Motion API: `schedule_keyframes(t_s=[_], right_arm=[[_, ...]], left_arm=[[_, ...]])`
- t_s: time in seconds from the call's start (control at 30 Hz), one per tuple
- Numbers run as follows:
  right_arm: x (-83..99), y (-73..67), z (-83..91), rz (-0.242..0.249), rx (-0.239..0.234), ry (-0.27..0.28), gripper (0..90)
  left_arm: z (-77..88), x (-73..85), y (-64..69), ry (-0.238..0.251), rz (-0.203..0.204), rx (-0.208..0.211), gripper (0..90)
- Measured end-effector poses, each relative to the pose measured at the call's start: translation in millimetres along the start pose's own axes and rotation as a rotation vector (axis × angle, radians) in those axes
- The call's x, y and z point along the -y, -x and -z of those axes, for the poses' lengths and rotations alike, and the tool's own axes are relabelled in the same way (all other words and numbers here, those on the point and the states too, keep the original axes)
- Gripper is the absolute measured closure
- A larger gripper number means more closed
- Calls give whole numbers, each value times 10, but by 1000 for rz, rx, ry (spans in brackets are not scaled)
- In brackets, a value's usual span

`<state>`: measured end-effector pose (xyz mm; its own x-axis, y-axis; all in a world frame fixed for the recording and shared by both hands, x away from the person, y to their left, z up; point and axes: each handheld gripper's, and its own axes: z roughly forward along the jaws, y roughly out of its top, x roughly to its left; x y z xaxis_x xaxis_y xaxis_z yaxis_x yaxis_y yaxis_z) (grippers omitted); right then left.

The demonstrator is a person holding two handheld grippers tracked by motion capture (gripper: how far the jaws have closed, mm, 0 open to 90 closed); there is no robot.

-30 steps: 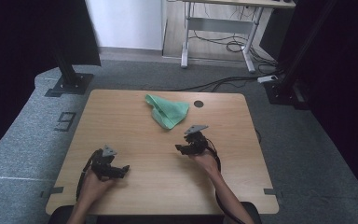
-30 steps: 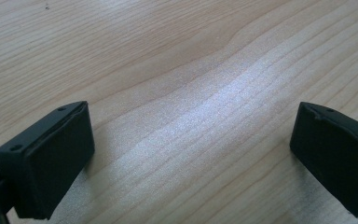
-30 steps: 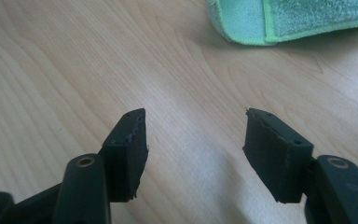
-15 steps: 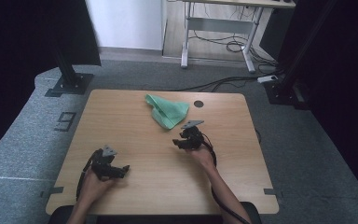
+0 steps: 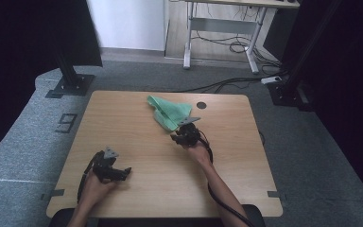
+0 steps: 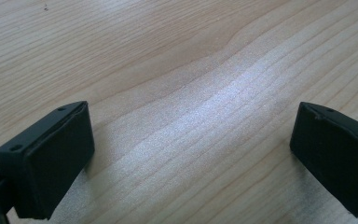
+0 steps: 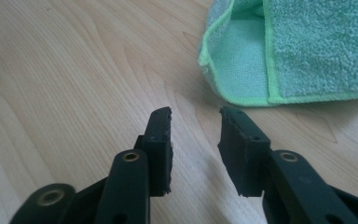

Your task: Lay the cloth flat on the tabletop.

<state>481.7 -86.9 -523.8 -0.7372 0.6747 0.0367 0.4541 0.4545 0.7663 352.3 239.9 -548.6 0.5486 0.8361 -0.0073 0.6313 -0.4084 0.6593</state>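
step in hand: i'm bringing my right gripper (image 7: 195,116) up to the folded green microfibre cloth (image 5: 169,111); by my reading this is the approach, with no grip made yet.
right gripper: its jaws have just been closing to a narrow gap, with bare wood between them; the cloth's near hem lies just beyond the tips, apart from them.
cloth: toward the far side of the wooden table (image 5: 123,123), near the middle, folded with a layered corner (image 7: 233,70) facing my gripper.
left gripper: (image 6: 191,149) jaws wide apart, empty, low over bare tabletop near my edge (image 5: 108,165), well apart from the cloth.
next move, as i judge it: carry the tips on to that hem, get one jaw under or against the layered edge, then pinch.
watch for: jaws this narrow may push the cloth along rather than catch it.
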Motion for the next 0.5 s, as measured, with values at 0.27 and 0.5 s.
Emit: schedule_keyframes(t_s=[0.27,0.5], right_arm=[[-69,16,-87,-1,4,-8,657],[-140,51,-152,-10,2,-3,660]], left_arm=[[0,0,0,0,0,0,0],[-1,-1,0,0,-1,0,0]])
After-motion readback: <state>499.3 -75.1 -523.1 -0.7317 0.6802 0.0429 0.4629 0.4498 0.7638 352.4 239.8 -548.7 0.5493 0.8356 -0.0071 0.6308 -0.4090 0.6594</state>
